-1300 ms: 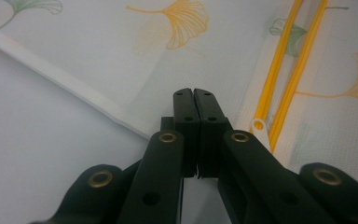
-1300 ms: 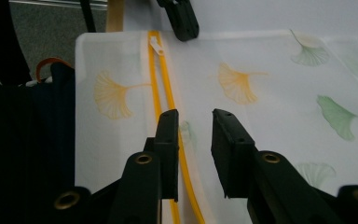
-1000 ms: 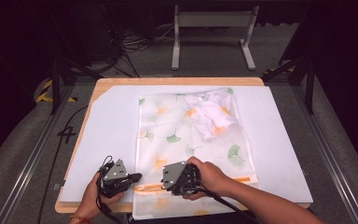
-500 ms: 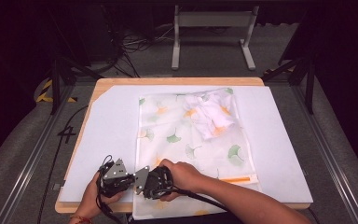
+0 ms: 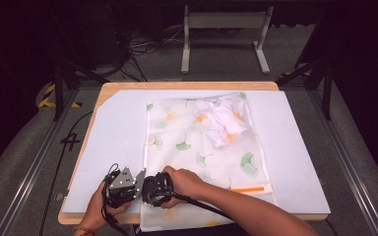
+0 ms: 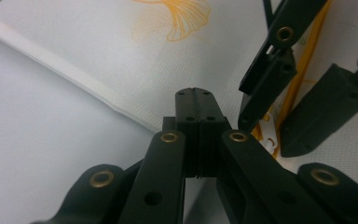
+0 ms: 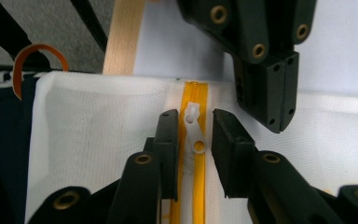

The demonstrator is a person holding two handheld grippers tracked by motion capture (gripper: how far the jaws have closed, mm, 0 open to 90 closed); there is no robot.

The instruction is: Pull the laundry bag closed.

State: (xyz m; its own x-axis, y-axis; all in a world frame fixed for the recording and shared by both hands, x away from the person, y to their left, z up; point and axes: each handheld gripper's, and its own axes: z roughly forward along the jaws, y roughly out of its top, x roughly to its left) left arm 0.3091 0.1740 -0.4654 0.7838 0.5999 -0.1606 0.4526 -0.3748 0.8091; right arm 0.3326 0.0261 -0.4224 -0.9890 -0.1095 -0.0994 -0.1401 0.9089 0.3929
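Right gripper (image 7: 193, 140): jaws standing apart, straddling the white zipper pull (image 7: 195, 130) of the mesh laundry bag (image 5: 202, 147); pads not yet pressing on it. Jaws have just been opening.

Left gripper (image 6: 194, 116): jaws clenched together at the bag's near left corner, beside the end of the orange zipper (image 7: 196, 186); whether fabric is pinched between them, cannot tell.

Bag is lying flat across the white board (image 5: 113, 142), ginkgo-leaf print, a white garment (image 5: 221, 120) bunched inside near its far end.

Risk: the pull is small and lying flat, so the jaws closing off-centre could nip mesh instead, or slip off. If the left grip is not anchoring the corner, the bag may bunch when the zipper is drawn.

Board is resting on a wooden table (image 5: 128, 86). Dark room, grey floor, cables (image 5: 142, 46) and a metal stand (image 5: 224, 29) beyond.
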